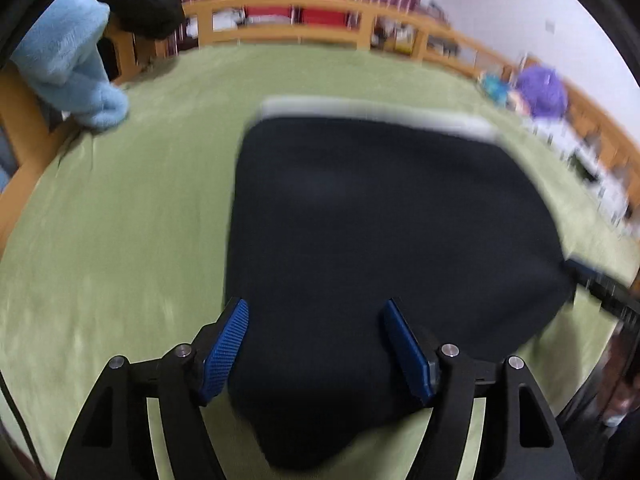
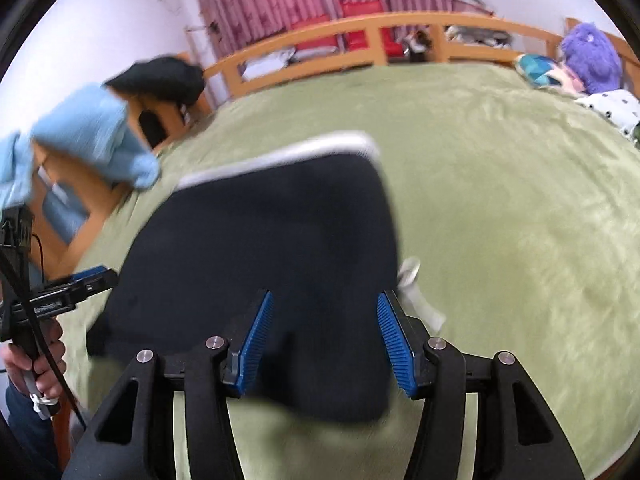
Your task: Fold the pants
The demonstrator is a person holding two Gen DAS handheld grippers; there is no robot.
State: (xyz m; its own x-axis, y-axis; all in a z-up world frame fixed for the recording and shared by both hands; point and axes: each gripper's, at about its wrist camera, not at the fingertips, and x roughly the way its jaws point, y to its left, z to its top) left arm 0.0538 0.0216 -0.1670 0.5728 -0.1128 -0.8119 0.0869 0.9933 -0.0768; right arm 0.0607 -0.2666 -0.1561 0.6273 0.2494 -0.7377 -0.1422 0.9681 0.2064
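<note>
The dark navy pants (image 1: 380, 248) lie folded in a compact block on the green bed cover (image 1: 120, 220), with a white band along the far edge (image 1: 376, 114). My left gripper (image 1: 316, 308) is open above the pants' near edge, holding nothing. In the right wrist view the pants (image 2: 260, 248) show the same white band (image 2: 280, 156), and a white drawstring (image 2: 412, 280) sticks out at their right side. My right gripper (image 2: 326, 300) is open over the near right part of the pants. The left gripper's fingers (image 2: 94, 274) show at the pants' left edge. Both views are blurred.
A wooden bed rail (image 1: 320, 12) runs along the far side. A light blue fleece (image 1: 68, 64) and a black garment (image 1: 140, 4) hang on the left rail. A purple plush toy (image 2: 592, 56) and a pillow lie at the far right. Pink curtains hang behind.
</note>
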